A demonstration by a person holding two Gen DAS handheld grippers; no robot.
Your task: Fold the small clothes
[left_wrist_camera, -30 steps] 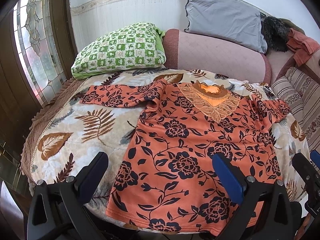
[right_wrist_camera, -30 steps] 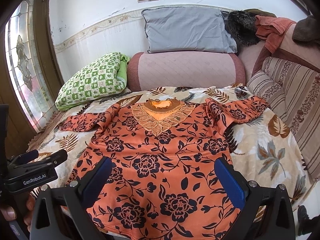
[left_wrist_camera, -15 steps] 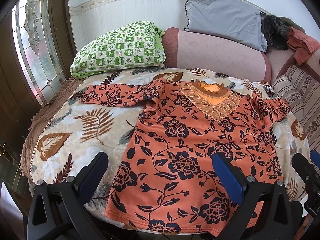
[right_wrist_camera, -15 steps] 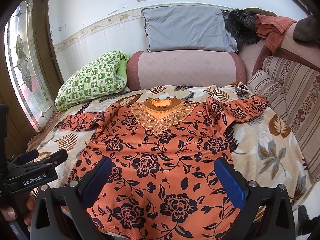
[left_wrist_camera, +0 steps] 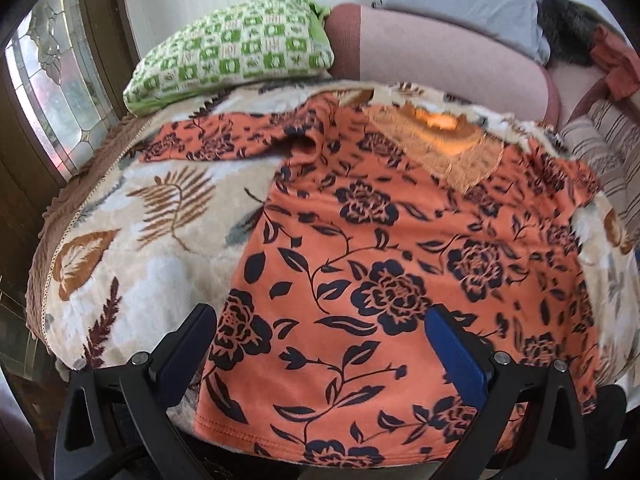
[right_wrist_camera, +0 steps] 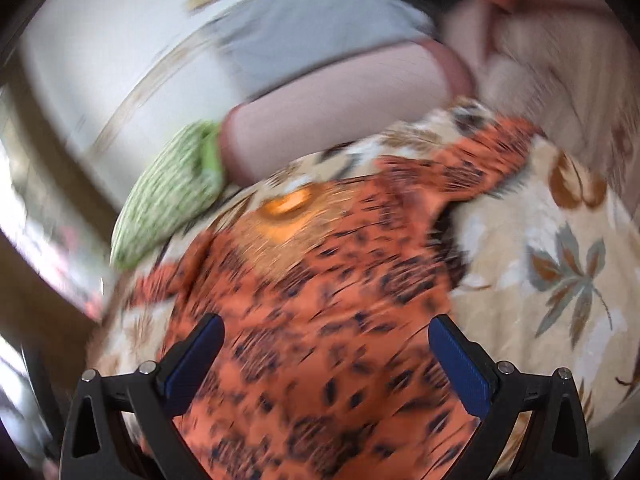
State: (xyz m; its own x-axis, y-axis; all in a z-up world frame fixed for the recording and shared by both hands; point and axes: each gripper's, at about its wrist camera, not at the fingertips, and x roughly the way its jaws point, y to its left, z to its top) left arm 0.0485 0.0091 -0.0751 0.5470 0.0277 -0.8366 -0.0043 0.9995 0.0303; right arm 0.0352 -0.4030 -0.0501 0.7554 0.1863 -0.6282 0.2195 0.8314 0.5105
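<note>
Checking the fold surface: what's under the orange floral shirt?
The orange floral shirt lies spread flat on a leaf-print blanket. The blanket beneath the shirt is covered, so anything there can't be seen.

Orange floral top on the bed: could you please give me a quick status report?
Left gripper open, empty, at the hem. Right gripper open, empty, view blurred. Orange floral top flat on leaf-print blanket, unfolded. Nothing lying on it.
</note>
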